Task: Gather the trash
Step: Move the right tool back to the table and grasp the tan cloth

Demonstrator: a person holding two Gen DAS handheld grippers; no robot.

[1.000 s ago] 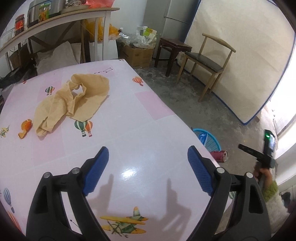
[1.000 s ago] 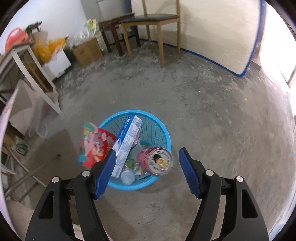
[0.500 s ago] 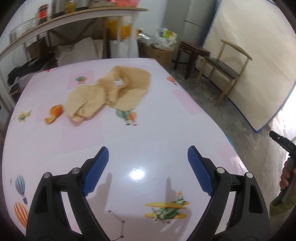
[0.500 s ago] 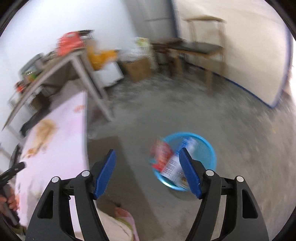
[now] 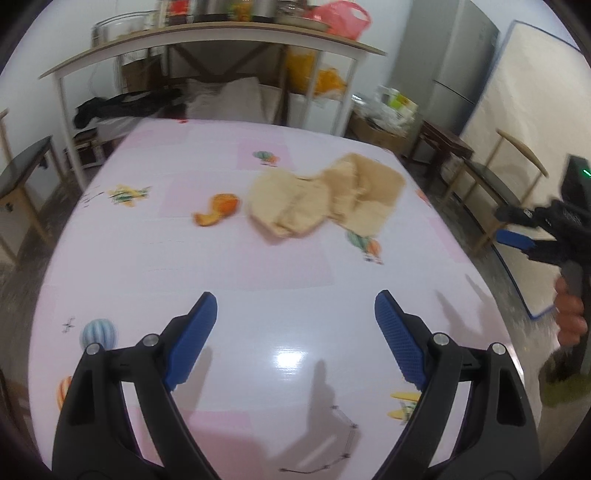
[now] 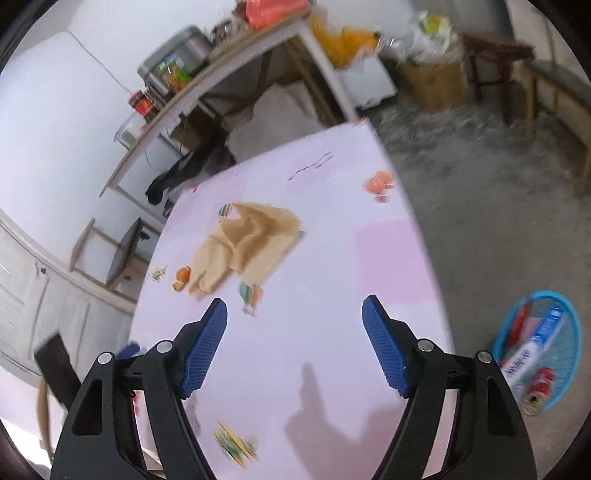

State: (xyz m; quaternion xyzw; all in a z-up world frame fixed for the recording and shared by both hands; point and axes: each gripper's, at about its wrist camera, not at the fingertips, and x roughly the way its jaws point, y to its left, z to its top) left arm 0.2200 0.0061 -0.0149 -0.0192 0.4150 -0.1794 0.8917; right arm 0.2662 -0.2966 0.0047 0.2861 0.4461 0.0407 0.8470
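Observation:
An orange peel [image 5: 217,210] lies on the pink table [image 5: 221,273], just left of a crumpled tan cloth [image 5: 325,197]. Both also show in the right wrist view, the peel [image 6: 181,277] and the cloth [image 6: 243,245]. My left gripper [image 5: 295,339] is open and empty above the table's near part. My right gripper [image 6: 294,345] is open and empty over the table; it also shows at the right edge of the left wrist view [image 5: 517,236]. A blue trash basket [image 6: 543,350] on the floor to the right holds a red can [image 6: 539,386], a blue-white box and other wrappers.
A white shelf table [image 5: 207,33] with jars and a red bag stands behind the pink table. A wooden chair [image 5: 506,173] and a dark stool [image 5: 443,144] stand on the grey floor to the right. Cardboard boxes sit by the far wall.
My right gripper has swung from above the basket back over the table, leaving the red can in the basket. My left gripper's view has turned left, toward the peel and cloth.

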